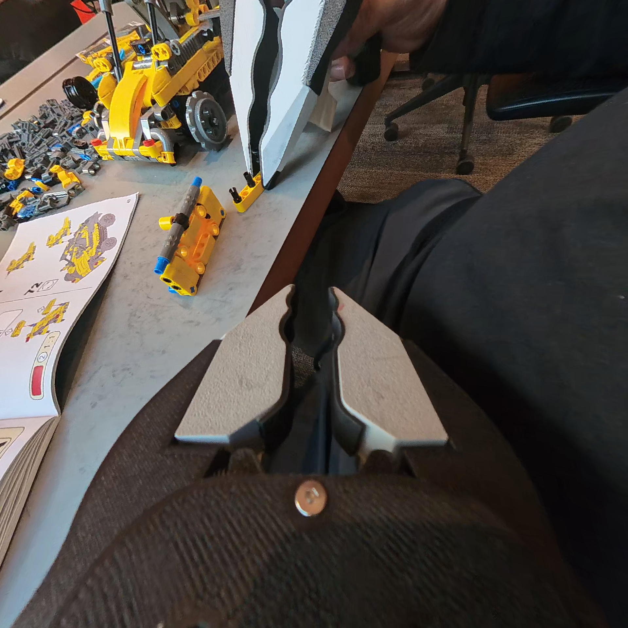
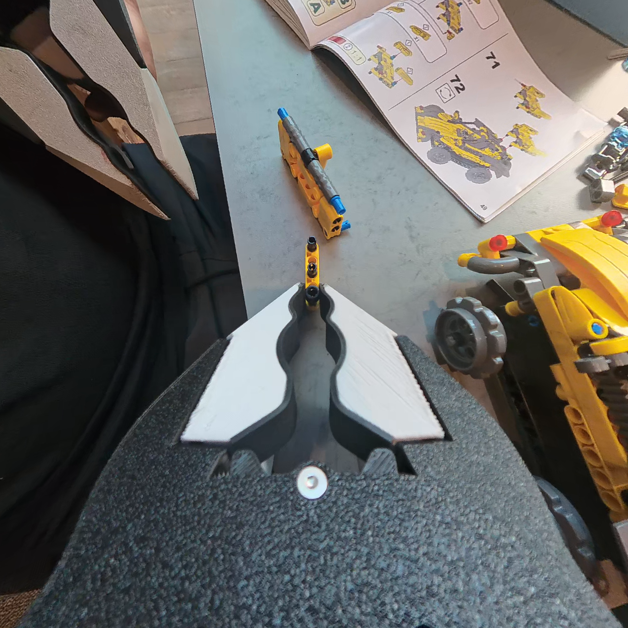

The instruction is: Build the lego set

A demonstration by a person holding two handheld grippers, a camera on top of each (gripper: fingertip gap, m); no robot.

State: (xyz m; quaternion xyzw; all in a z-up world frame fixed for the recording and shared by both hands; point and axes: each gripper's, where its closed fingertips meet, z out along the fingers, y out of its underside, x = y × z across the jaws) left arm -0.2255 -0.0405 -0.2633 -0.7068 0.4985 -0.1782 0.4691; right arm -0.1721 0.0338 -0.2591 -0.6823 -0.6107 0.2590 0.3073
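- Left wrist view: the left gripper (image 1: 312, 293) hung off the table edge over dark clothing, tips almost together with only a narrow gap, nothing visibly between them; the dark cloth behind made the gap hard to read.
- Left wrist view: the grey table (image 1: 142, 339) filled the left half. On it lay a yellow block assembly (image 1: 192, 243) with a grey axle tipped in blue.
- Left wrist view: beyond it, the right gripper (image 1: 261, 170) came down from the upper frame onto a short yellow beam (image 1: 247, 196) carrying black pins. Its tips hid the beam's far end, and its body was cut off at the top edge beside a person's hand (image 1: 384, 30).
- Left wrist view: a yellow vehicle model (image 1: 149, 102) stood behind, top cropped. A heap of loose grey, blue and yellow parts (image 1: 40, 142) lay left of it, too small to sort individually. An open instruction booklet (image 1: 51, 272) ran off the left edge.
- Right wrist view: the right gripper (image 2: 312, 295) was closed narrowly on the near end of the short yellow beam (image 2: 312, 261), which pointed away along the table (image 2: 390, 255) near its edge; one black pin sat between the tips.
- Right wrist view: just past the beam lay the yellow block assembly (image 2: 311, 176), apart from it.
- Right wrist view: the vehicle model (image 2: 543, 339) was cropped at the right edge, the booklet (image 2: 458, 119) at the top.
- Right wrist view: the left gripper (image 2: 170, 204) appeared upper left, off the table, partly cut off.
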